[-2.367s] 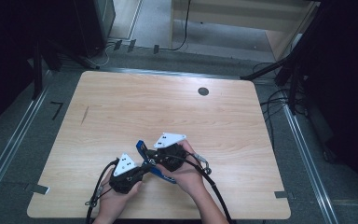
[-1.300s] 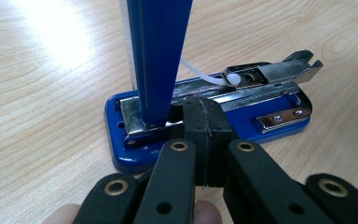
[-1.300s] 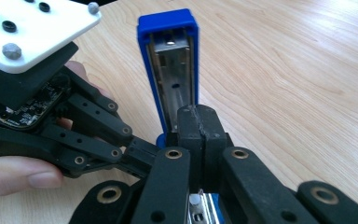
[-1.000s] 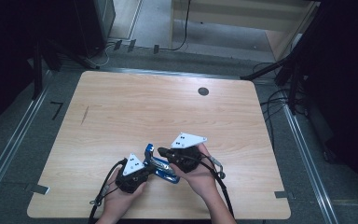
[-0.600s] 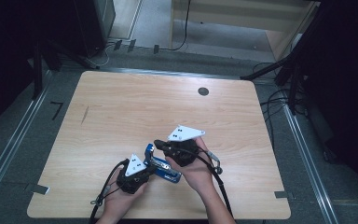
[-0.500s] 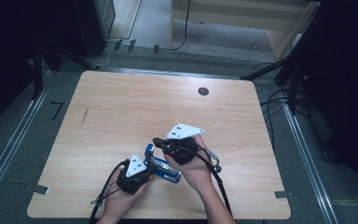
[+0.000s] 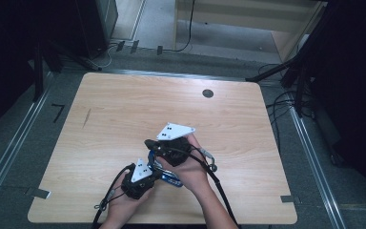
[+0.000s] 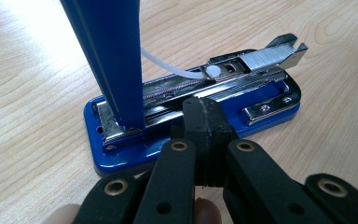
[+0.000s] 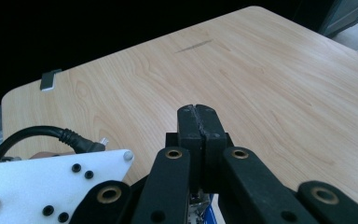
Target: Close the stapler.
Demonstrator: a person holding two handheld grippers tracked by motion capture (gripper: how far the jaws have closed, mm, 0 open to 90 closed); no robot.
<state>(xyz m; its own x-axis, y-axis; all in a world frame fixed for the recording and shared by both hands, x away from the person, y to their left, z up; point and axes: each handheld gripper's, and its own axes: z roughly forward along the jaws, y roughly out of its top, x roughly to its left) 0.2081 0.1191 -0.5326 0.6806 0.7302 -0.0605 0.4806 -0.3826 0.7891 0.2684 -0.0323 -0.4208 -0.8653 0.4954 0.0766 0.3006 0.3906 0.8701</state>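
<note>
A blue stapler (image 8: pixel 193 116) lies flat on the wooden table (image 7: pixel 124 109) near its front edge, with its blue lid (image 8: pixel 114 60) swung upright. The metal magazine (image 8: pixel 256 58) is slid open, with a row of staples showing. My left gripper (image 8: pixel 205 116) is shut, its tips touching the near side of the stapler's base. In the high view the stapler (image 7: pixel 170 180) sits between both hands, with the left gripper (image 7: pixel 153 175) beside it. My right gripper (image 9: pixel 198 114) is shut with nothing at its tips and hovers just above the stapler; in the high view the right gripper (image 7: pixel 148 143) points left.
A round black grommet (image 7: pixel 208 93) sits at the table's far side. Grey tape tabs (image 7: pixel 38 192) mark the front corners. A dark scratch (image 7: pixel 86 117) runs across the left half. Cables trail from both grippers toward the front edge.
The right gripper has lifted and drawn a little up and back from the stapler. The left gripper has stayed at the stapler's base, and the lid stands upright.
</note>
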